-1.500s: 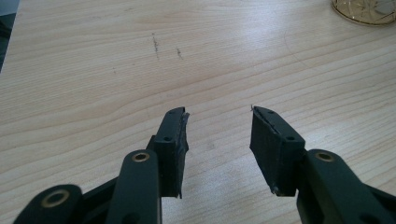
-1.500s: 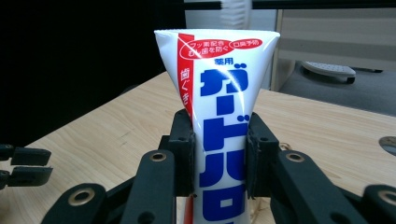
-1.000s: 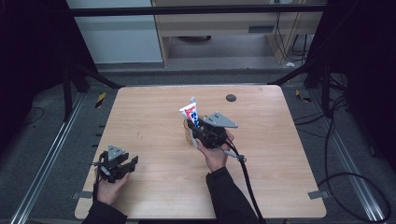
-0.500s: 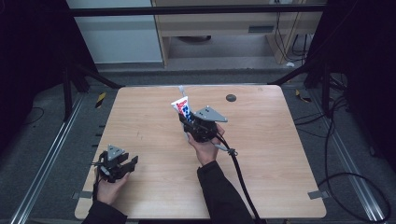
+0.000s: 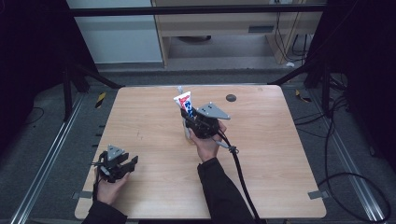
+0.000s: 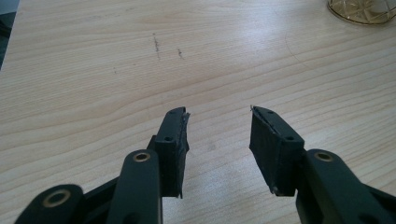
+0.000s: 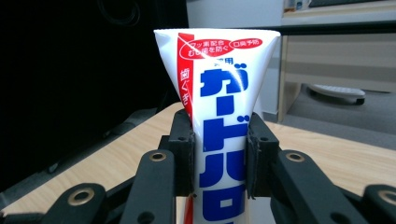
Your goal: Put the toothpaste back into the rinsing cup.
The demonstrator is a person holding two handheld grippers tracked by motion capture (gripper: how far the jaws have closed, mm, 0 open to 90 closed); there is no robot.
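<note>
Right tool [image 5: 189, 114] is clamped on a toothpaste tube [image 5: 185, 102], near the middle of the wooden tabletop [image 5: 280, 154], toward its far half. In the right gripper view the tube [image 7: 222, 135] stands upright between the two black jaws, which press its sides about midway; the flat crimped end is on top. Tube is white with a red stripe and large blue lettering. A black cable [image 5: 238, 168] trails from this tool back along the person's forearm.

Left tool [image 5: 126, 163] rests low at the near left corner of the tabletop, jaws spread apart with nothing between them; in the left gripper view only bare wood grain [image 6: 140, 60] lies ahead. A gold wire object [image 6: 362, 10] shows at that view's upper right edge. A small dark disc [image 5: 230, 98] sits near the far edge.
</note>
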